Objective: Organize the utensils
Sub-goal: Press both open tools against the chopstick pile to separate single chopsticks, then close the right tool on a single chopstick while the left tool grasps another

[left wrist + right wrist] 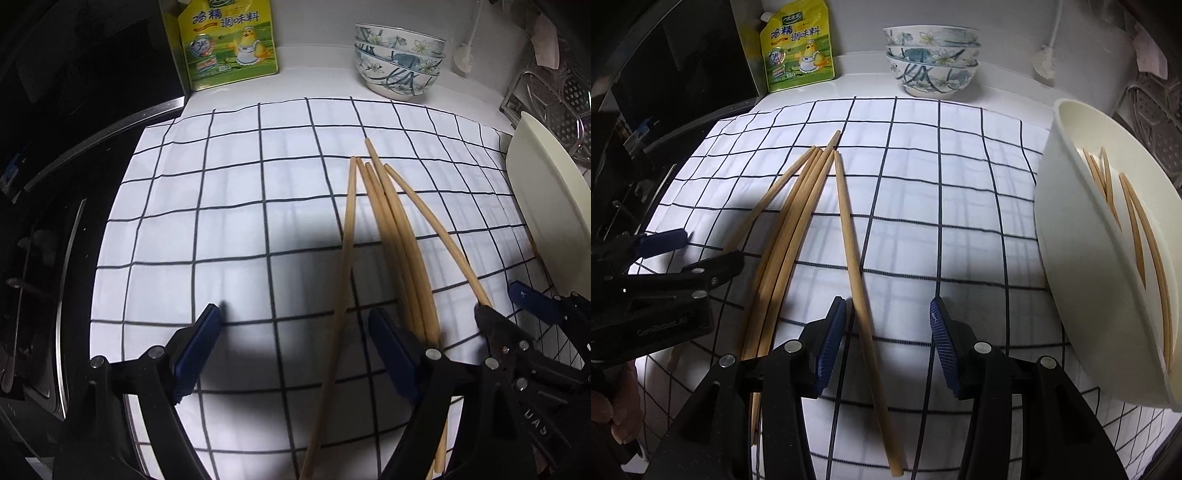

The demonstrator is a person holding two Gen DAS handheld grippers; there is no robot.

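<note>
Chopsticks (pixel 798 229) lay fanned on the checked cloth (pixel 942 192), some already in the white holder (pixel 1071 236). Right hand-held gripper (pixel 886 343) was spread beside one stray stick; left hand-held gripper (pixel 295 343) was spread too. Best to pinch mid-shaft, lifting level.

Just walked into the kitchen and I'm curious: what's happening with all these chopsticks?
A person is sorting chopsticks with two handheld tongs. Loose chopsticks lie on the checked cloth, and several more already sit in the white holder on the right. The right tongs are open, low over the cloth, with one single chopstick lying between their fingers. The left tongs are open too, straddling another chopstick. Neither is gripping anything yet.
</note>
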